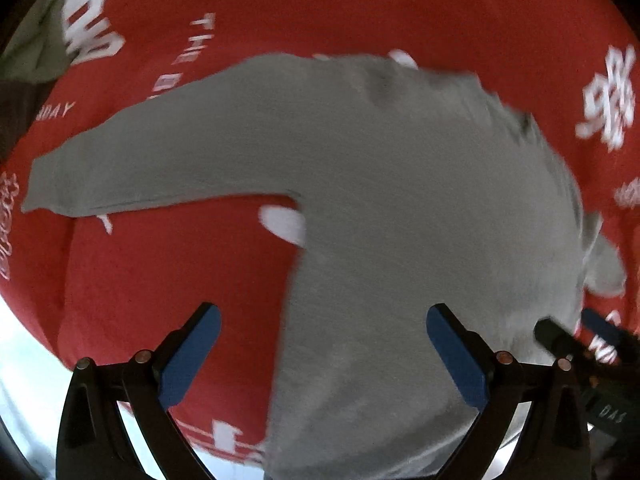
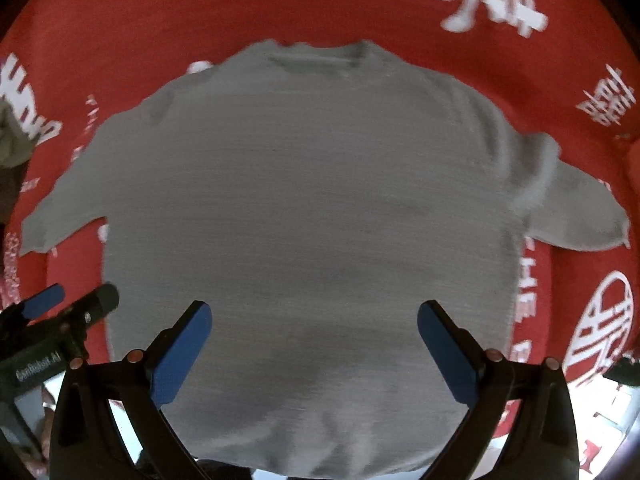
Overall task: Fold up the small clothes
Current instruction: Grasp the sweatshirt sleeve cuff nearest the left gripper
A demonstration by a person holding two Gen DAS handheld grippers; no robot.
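A small grey long-sleeved sweater (image 2: pixel 312 200) lies flat on a red cloth, neck at the far side, hem toward me. In the left wrist view the same sweater (image 1: pixel 400 208) fills the centre and right, its left sleeve (image 1: pixel 132 160) stretched out to the left. The right sleeve (image 2: pixel 576 208) is bunched at the shoulder. My left gripper (image 1: pixel 323 316) hovers open over the sweater's lower left edge. My right gripper (image 2: pixel 314 314) hovers open above the lower body, nothing between its blue pads. Each gripper also shows in the other's view: the right gripper (image 1: pixel 580 330), the left gripper (image 2: pixel 76 300).
The red cloth (image 1: pixel 360 8) with white printed lettering covers the table. A dark green garment (image 1: pixel 36 52) lies at the far left. A pale surface (image 1: pixel 24 372) shows past the cloth's near edge.
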